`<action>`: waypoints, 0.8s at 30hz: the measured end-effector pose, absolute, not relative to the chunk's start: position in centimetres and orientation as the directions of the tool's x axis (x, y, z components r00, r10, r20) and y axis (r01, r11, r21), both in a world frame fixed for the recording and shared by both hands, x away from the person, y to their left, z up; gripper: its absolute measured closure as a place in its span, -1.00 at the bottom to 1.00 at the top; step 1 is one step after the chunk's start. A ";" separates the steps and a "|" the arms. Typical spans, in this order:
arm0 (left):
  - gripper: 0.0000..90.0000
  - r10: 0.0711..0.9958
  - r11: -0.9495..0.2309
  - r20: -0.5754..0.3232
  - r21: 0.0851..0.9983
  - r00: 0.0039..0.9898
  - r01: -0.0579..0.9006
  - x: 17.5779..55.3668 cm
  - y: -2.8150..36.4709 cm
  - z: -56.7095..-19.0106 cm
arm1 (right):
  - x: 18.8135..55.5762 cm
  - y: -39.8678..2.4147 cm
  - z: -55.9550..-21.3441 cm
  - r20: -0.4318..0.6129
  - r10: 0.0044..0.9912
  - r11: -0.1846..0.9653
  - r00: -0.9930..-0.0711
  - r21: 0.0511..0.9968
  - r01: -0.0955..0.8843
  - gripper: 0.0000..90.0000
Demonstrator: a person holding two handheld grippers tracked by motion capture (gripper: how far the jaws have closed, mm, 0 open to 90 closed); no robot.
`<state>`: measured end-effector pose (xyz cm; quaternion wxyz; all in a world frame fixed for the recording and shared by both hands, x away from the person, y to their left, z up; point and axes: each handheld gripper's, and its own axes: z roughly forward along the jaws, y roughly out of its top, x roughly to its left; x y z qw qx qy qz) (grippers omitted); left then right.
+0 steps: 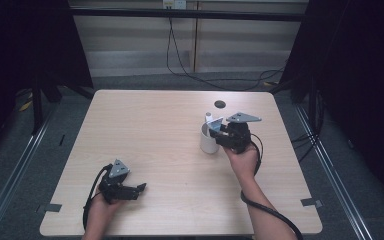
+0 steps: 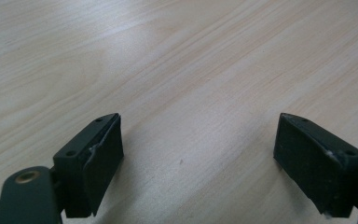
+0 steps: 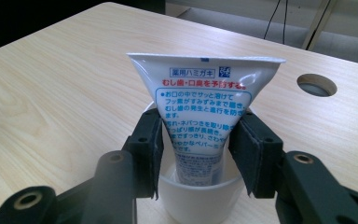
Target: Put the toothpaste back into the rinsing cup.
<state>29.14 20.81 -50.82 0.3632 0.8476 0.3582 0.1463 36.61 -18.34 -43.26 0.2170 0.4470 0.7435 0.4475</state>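
Note:
A white toothpaste tube (image 3: pixel 205 107) with blue and red Japanese print stands cap-down in a small white cup (image 3: pixel 196 198), its flat crimped end up. My right gripper (image 3: pixel 198 149) has its two black pads against the tube's sides just above the cup's rim. In the high view the cup (image 1: pixel 207 141) and the tube (image 1: pixel 210 119) stand right of the table's centre, and the right gripper (image 1: pixel 215 131) reaches them from the right. My left gripper (image 1: pixel 141 189) rests near the front left edge, lying level and pointing right. Its jaws stand wide apart over bare wood (image 2: pixel 198 158).
The light wooden table (image 1: pixel 155 130) has a round cable hole (image 1: pixel 220 104) behind the cup, also seen from the right gripper (image 3: pixel 316 84). Cables trail on the floor beyond the far edge. Dark curtains flank both sides.

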 end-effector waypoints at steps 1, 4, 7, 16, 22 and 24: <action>-0.66 0.714 -0.479 -0.012 0.721 0.700 0.501 29.1 20.8 -50.8 | 36.6 -18.3 -43.2 0.074 0.859 0.204 -0.507 0.858 0.471 0.21; -0.66 0.713 -0.479 -0.011 0.722 0.701 0.500 29.1 20.8 -50.8 | 36.6 -18.2 -43.3 0.075 0.860 0.202 -0.504 0.858 0.472 0.13; -0.66 0.713 -0.480 -0.012 0.720 0.701 0.501 29.1 20.8 -50.8 | 36.7 -18.1 -43.2 0.083 0.861 0.193 -0.501 0.859 0.474 0.08; -0.66 0.713 -0.480 -0.011 0.721 0.701 0.500 29.2 20.8 -50.8 | 36.8 -18.3 -43.0 0.097 0.864 0.178 -0.494 0.858 0.481 -0.13; -0.66 0.714 -0.480 -0.012 0.720 0.700 0.501 29.1 20.8 -50.8 | 36.8 -18.7 -42.8 0.104 0.866 0.168 -0.489 0.861 0.481 -0.26; -0.66 0.713 -0.479 -0.012 0.721 0.701 0.500 29.2 20.8 -50.8 | 36.8 -18.8 -42.8 0.108 0.868 0.164 -0.485 0.859 0.485 -0.28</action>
